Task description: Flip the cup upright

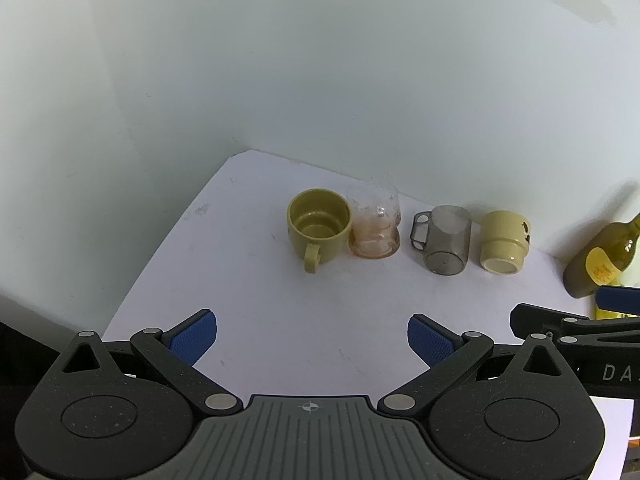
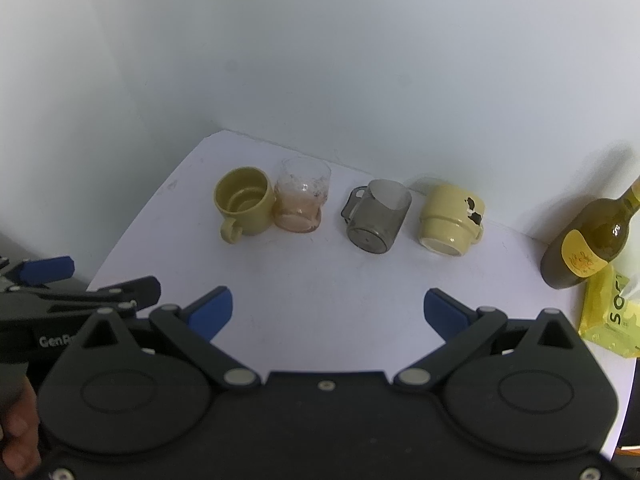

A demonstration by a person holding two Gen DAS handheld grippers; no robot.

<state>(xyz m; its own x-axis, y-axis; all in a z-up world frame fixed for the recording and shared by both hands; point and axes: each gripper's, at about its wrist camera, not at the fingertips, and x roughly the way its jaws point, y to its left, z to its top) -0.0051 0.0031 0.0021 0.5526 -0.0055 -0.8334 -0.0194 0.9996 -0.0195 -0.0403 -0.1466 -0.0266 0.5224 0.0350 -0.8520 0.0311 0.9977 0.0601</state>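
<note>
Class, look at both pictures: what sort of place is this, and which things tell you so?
Probably a home kitchen or dining corner: a white table set against plain walls, with four cups in a row, such as the olive mug and the upside-down grey cup, plus an oil bottle.

Four cups [image 2: 245,206] in a row on the table [image 2: 320,280]; bottle [image 2: 588,240] far right.

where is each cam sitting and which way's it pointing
Left wrist: on the left gripper, looking forward and down at the white table; the right gripper shows at its right edge.
Right wrist: on the right gripper, same direction; the left gripper and a hand show at left.
Shared: olive mug, glass, grey cup, cream cup, bottle.
</note>
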